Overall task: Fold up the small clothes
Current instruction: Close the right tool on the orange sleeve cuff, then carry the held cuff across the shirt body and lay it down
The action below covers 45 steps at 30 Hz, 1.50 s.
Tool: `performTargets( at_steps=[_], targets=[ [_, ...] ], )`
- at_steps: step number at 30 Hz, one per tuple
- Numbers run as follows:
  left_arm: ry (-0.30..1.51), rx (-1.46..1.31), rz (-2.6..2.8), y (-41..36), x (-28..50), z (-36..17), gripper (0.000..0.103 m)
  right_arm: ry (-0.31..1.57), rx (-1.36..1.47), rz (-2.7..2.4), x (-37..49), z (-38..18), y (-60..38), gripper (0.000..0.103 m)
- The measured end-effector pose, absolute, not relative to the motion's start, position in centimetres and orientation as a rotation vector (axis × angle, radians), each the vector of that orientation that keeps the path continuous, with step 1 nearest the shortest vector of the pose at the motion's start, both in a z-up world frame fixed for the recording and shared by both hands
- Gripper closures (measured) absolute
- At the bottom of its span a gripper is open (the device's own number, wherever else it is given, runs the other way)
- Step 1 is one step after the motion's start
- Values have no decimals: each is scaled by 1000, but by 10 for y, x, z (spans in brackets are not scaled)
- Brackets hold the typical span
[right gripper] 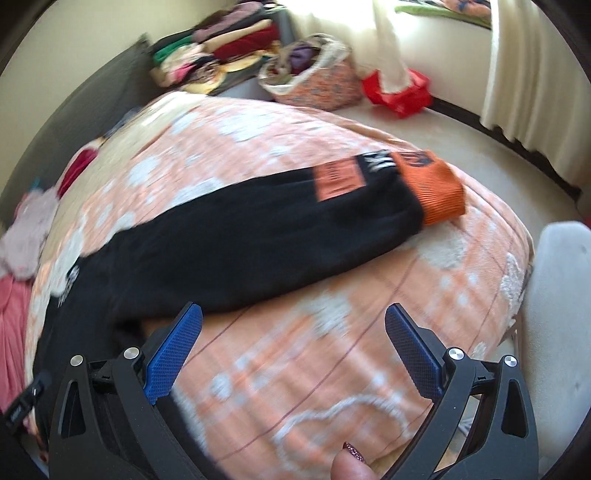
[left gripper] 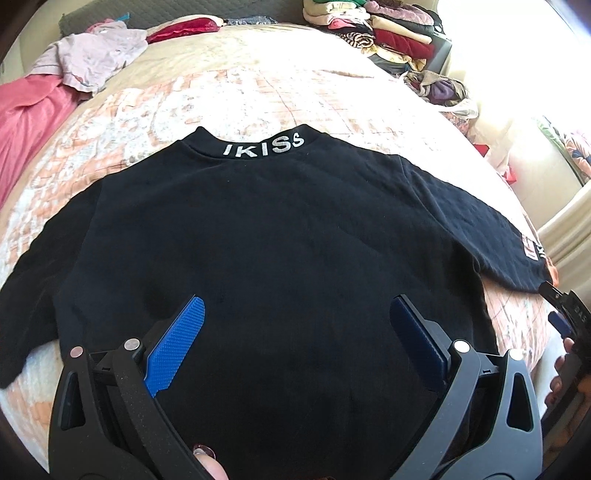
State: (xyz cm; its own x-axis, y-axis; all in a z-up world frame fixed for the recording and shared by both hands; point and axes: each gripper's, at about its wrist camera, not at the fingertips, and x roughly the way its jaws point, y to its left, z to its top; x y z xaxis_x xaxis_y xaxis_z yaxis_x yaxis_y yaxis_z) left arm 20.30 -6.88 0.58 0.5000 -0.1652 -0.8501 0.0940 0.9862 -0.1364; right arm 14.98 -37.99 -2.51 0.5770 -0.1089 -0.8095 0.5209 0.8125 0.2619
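Observation:
A black long-sleeved top (left gripper: 280, 229) lies flat and spread out on the bed, back side up, with white lettering on its collar (left gripper: 263, 147). My left gripper (left gripper: 295, 317) is open and empty, hovering over the top's lower body. In the right wrist view the top's right sleeve (right gripper: 258, 236) stretches across the bedspread and ends in an orange cuff (right gripper: 436, 192). My right gripper (right gripper: 293, 325) is open and empty, just below that sleeve over bare bedspread. It also shows at the right edge of the left wrist view (left gripper: 565, 314).
The bed has a peach and white patterned bedspread (left gripper: 258, 96). Pink clothes (left gripper: 55, 85) lie at its far left. Stacked folded clothes (left gripper: 388, 29) and a fabric basket (right gripper: 314, 74) stand beyond the far right corner. A red object (right gripper: 399, 92) sits on the floor.

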Motion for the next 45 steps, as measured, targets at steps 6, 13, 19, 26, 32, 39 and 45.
performTargets(
  at_steps=[6, 13, 19, 26, 32, 39, 45],
  targets=[
    [1048, -77, -172, -70, 217, 3, 8, 888, 607, -455, 162, -43, -418, 5],
    [1045, -68, -151, -68, 233, 4, 8, 851, 650, -507, 183, -50, -446, 4],
    [1049, -79, -152, -63, 240, 4, 8, 800, 661, -532, 196, -49, -459, 36],
    [1043, -97, -156, -56, 242, 8, 8, 740, 677, -415, 198, -34, -454, 83],
    [1025, -130, -175, -48, 242, 17, 8, 686, 672, -297, 199, -5, -428, 85],
    [998, -160, -184, -33, 239, 30, 8, 656, 644, -156, 206, 33, -379, 85],
    [973, -199, -189, -12, 233, 40, 8, 643, 599, -33, 216, 63, -325, 85]
  ],
)
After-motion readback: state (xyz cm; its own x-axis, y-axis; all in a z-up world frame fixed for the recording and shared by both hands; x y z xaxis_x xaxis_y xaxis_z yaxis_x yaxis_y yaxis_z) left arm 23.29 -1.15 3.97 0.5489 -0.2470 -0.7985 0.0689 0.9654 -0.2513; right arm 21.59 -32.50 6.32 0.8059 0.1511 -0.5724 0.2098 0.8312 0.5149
